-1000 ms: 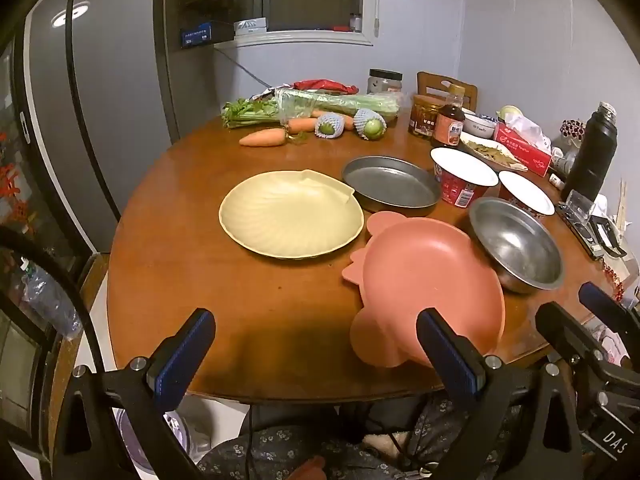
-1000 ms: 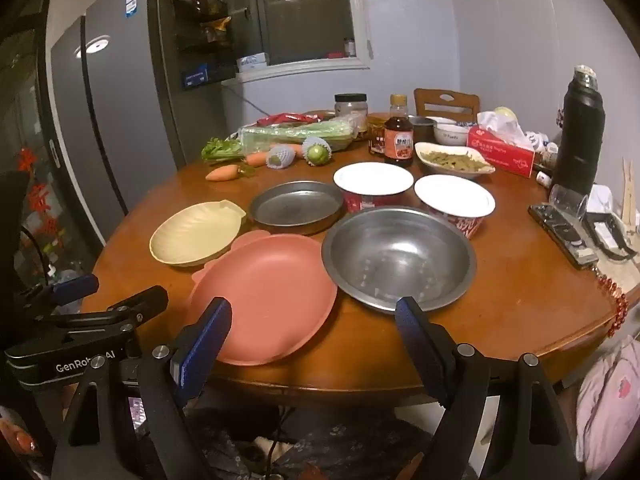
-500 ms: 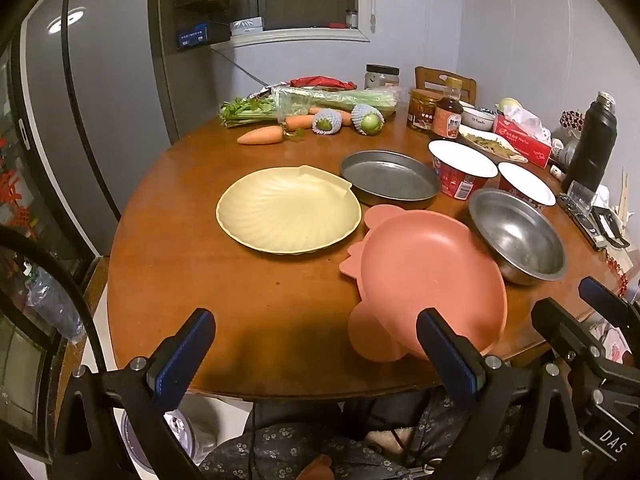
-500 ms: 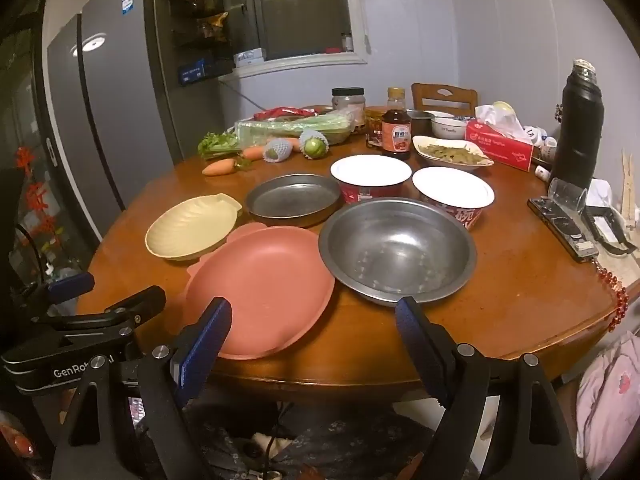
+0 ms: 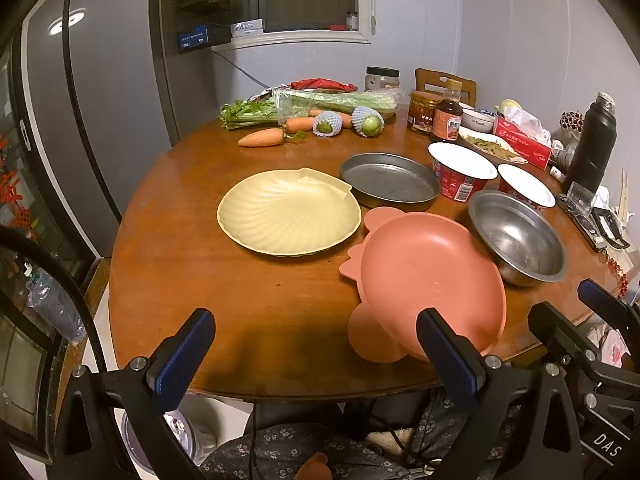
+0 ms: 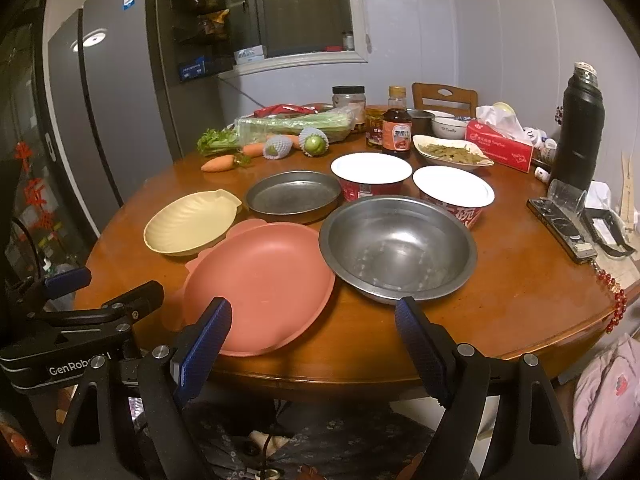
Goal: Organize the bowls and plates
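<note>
On table (image 5: 192,264): three plates (image 5: 289,213); three bowls (image 6: 398,246); both grippers (image 5: 316,354) wide.

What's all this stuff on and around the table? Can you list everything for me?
Pink plate: one, near edge.
Cream shell plate: one, left of the pink plate.
Steel bowl: one, right of the pink plate.
Metal pan: one, grey, behind the pink plate.
Noodle cups: two, red with white lids, behind the bowl.
Carrots: orange, far side beside celery.
Netted fruits: two, green.
Sauce bottle: one, dark.
Tissue box: one, red.
Flask: one, black, right.
Left gripper: open, empty.
Right gripper: open, empty.
</note>
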`<act>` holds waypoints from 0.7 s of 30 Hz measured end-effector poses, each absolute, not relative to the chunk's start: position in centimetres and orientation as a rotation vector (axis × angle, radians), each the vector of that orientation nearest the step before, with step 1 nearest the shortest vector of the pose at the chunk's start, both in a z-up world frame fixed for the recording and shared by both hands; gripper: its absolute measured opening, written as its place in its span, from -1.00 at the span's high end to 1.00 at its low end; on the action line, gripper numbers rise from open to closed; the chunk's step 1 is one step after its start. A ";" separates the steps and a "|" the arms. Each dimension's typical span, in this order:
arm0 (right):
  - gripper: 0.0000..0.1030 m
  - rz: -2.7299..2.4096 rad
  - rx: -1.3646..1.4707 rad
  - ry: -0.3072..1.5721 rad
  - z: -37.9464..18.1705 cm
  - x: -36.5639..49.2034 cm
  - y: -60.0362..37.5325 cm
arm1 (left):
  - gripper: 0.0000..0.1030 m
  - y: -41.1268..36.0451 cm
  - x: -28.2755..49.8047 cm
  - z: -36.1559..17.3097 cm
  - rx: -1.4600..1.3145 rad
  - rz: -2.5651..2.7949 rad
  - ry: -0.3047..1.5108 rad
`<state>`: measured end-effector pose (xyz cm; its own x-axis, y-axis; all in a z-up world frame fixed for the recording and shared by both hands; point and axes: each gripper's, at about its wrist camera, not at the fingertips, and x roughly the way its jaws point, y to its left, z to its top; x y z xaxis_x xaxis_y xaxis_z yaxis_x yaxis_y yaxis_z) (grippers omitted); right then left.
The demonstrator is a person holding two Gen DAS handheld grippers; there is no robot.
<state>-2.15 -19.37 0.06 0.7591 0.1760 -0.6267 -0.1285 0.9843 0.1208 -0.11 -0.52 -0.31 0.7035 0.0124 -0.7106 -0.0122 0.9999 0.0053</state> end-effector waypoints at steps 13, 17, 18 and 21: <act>-0.65 0.161 0.060 0.691 0.2 -2.2 -19.3 | -0.97 -0.6 -0.3 -0.1 0.005 0.016 0.785; -0.65 0.161 0.059 0.690 0.2 -2.1 -19.3 | -0.97 -0.6 -0.3 -0.1 0.007 0.013 0.781; -0.65 0.161 0.059 0.689 0.2 -2.1 -19.3 | -0.97 -0.7 -0.3 -0.2 0.009 0.015 0.781; -0.65 0.159 0.059 0.687 0.2 -2.1 -19.4 | -0.97 -0.7 -0.4 -0.1 0.011 0.013 0.781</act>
